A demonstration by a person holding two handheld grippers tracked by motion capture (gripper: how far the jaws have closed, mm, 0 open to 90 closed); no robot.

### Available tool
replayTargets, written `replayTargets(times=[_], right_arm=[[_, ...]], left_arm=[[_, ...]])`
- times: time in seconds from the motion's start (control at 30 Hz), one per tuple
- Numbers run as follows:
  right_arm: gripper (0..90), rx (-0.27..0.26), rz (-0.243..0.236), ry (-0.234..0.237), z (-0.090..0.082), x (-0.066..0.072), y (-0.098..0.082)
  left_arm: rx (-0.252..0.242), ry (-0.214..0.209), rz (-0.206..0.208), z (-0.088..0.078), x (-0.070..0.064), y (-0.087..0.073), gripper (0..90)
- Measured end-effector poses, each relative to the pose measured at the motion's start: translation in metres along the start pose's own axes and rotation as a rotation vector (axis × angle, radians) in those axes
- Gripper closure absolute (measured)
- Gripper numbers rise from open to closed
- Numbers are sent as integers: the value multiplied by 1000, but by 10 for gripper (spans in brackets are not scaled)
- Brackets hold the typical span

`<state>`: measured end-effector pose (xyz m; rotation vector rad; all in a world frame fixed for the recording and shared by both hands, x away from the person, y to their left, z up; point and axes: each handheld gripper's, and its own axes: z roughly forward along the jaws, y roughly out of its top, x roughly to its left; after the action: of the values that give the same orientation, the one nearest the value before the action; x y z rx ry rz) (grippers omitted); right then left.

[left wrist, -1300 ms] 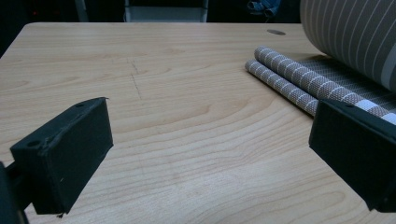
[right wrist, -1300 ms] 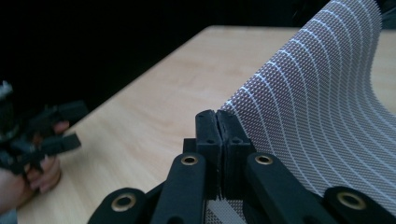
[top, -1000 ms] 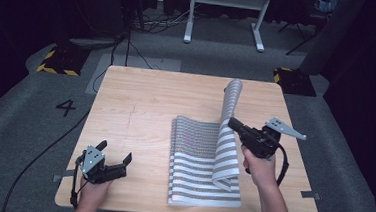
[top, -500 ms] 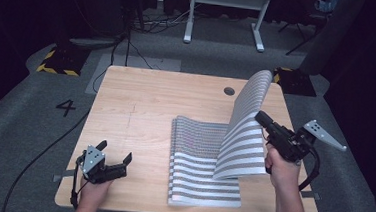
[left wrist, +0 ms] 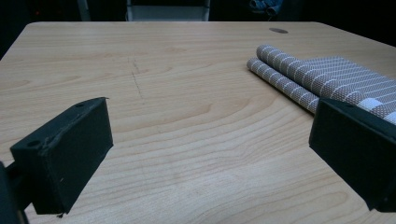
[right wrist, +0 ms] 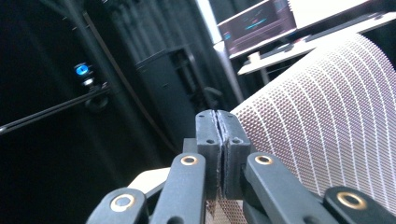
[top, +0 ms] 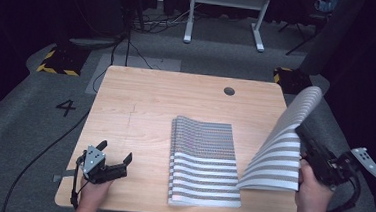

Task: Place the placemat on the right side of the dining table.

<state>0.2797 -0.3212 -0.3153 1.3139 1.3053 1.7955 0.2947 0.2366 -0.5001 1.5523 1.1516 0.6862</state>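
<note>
R grip (top: pixel 305 139) clamped on striped cloth (top: pixel 207 157) edge, flap lifted off the table's (top: pixel 140 107) right side | rest of cloth folded flat mid-table | my L grip (top: pixel 117 162) jaws wide, nothing in them, low near front-left corner, well apart from cloth

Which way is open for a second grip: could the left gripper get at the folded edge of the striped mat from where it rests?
Probably yes. The left gripper rests open, and bare table lies between it and the striped mat folded edge.
</note>
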Motion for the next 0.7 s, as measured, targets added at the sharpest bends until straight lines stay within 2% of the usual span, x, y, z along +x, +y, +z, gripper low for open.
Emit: replayTargets(times=[0.1, 0.2, 0.43, 0.5, 0.57, 0.63, 0.67, 0.7], right_arm=[[891, -27, -2, -39, -16, -5, 1], [891, -47, 13, -98, -37, -8, 0], [891, -77, -2, -250, -73, -5, -6], [889, -72, -10, -296, -74, -3, -7], [888, -22, -25, -387, -65, -3, -10], [889, 11, -22, -438, -51, -7, -15], [889, 51, -28, -476, -40, -12, -18], [889, 73, -19, -493, -29, -19, -22]], left_arm=[[2, -1, -3, 0, 0, 0, 0], [-1, 6, -1, 0, 0, 0, 0], [0, 12, -1, 1, -1, 0, 0], [2, 20, 7, 0, -1, 1, 0], [-2, 26, 1, 1, -1, 1, 0], [4, 23, -1, 0, 0, 1, 0], [-1, 26, 1, 0, 1, 1, 0], [-3, 26, 0, 0, 0, 1, 0]])
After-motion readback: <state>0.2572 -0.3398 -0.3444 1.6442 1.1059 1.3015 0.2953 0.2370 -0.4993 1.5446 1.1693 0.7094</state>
